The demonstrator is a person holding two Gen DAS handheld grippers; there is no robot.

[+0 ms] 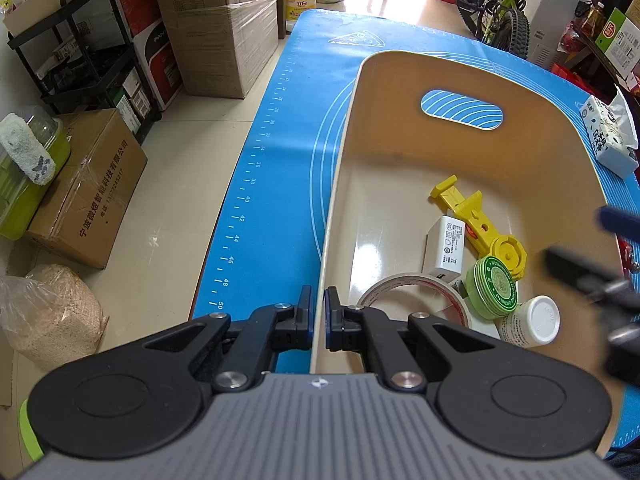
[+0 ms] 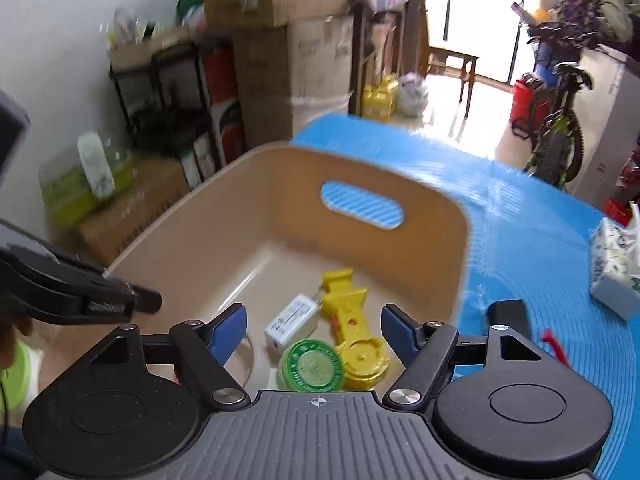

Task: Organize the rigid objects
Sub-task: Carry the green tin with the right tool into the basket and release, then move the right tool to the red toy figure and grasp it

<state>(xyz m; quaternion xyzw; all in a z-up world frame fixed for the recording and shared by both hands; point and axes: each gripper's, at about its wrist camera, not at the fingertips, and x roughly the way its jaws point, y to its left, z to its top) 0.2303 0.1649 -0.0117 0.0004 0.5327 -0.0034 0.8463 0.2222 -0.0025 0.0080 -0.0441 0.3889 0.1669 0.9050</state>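
The left gripper [image 1: 318,316] is clamped on the near side wall of the beige bin [image 1: 400,80], steadying it on the blue mat [image 1: 272,184]. The right gripper [image 2: 312,330] hovers above the bin with jaws wide apart and nothing between them. Inside the bin lie a yellow tool [image 2: 352,320], a white charger [image 2: 292,320], a green tin [image 2: 312,368], a tape roll [image 1: 408,292] and a white bottle [image 1: 532,322]. Risk: a descending right gripper may strike the piled items; loosening the left clamp may let the bin slide.
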